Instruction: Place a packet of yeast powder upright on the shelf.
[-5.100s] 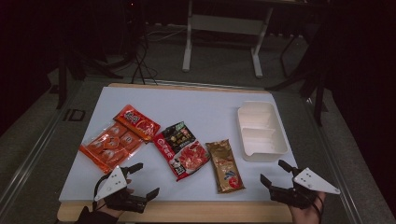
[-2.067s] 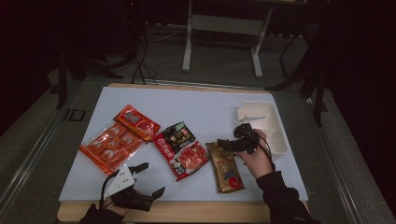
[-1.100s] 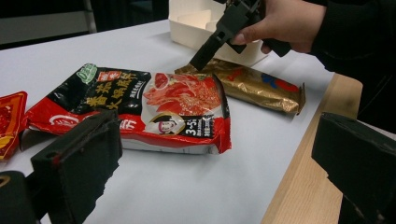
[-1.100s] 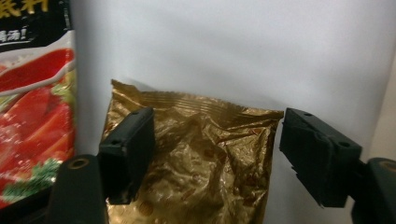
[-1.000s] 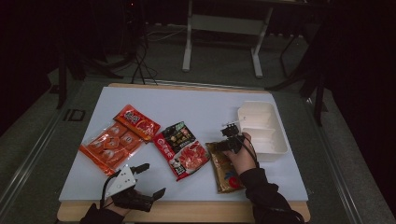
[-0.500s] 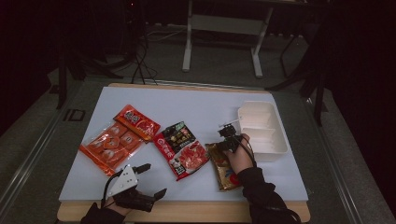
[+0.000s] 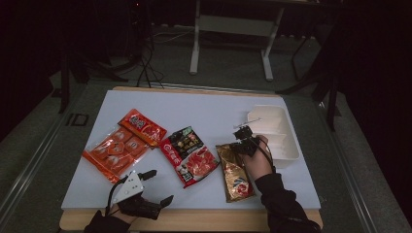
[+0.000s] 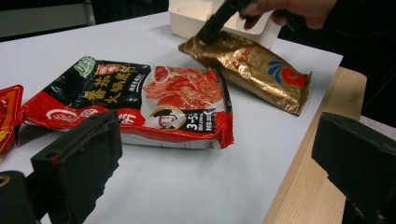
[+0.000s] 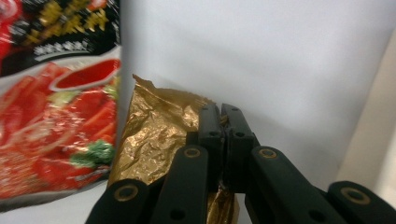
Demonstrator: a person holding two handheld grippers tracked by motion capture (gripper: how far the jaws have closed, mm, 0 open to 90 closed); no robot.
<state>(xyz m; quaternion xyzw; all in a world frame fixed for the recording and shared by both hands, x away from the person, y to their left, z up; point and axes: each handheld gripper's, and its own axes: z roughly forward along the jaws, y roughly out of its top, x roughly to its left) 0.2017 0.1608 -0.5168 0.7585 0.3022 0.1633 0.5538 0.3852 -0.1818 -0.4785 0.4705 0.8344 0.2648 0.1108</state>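
A: Four snack packets lie on the white surface, and only one is in hand. The right gripper has its jaws pressed together on the top edge of the gold packet; they have just been closing, with the foil between them.

B: So the pick is made. Is it lifted?

A: Barely, I'd judge. In the high view the packet's far end sits at the jaws, just beside the white tray, and most of it seems to rest on the surface. The carry and the drop into the tray look like what's left, and the tray appears empty.

B: And the other hand?

A: The left gripper waits at the near edge, jaws spread, nothing between them.

B: What does each camera add?

A: The right gripper view shows the pinch itself: crumpled foil caught between the two black jaws, which the high view is too small to settle. The left gripper view shows the gold packet from the side, its pinched end raised. The high view places the red-and-black packet and the two orange packets to the left.
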